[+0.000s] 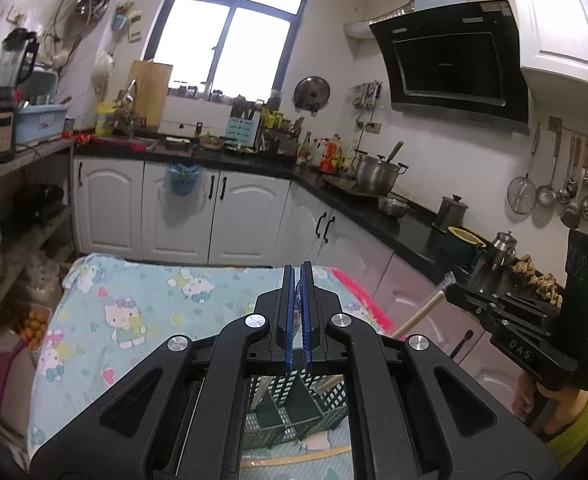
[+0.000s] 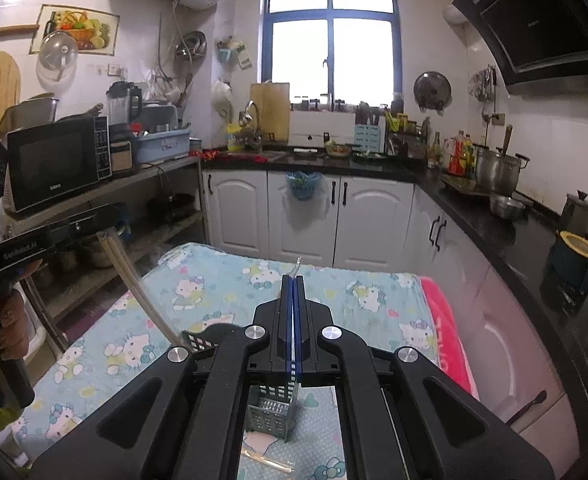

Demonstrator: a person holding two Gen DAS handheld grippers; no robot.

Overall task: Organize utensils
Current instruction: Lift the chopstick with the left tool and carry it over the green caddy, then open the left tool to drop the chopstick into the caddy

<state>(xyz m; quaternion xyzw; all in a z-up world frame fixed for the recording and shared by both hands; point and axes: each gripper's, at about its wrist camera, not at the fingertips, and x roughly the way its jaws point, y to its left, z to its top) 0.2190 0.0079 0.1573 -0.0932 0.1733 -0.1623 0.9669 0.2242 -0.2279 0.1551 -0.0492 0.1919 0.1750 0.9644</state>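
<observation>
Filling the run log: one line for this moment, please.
left gripper shut on pale sticks | right gripper shut on wooden stick | green basket beneath, on cloth

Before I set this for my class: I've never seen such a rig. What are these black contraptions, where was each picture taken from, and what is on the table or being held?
A person holds two hand-held grippers, each with a camera looking along its fingers. One picture is from the left gripper, the other from the right gripper. Each also shows its partner at the side. On a cartoon-cat cloth stands a green utensil basket. Both grippers are shut, each on what look like wrapped chopsticks: the left pair and the right pair, both angled towards the basket.
</observation>
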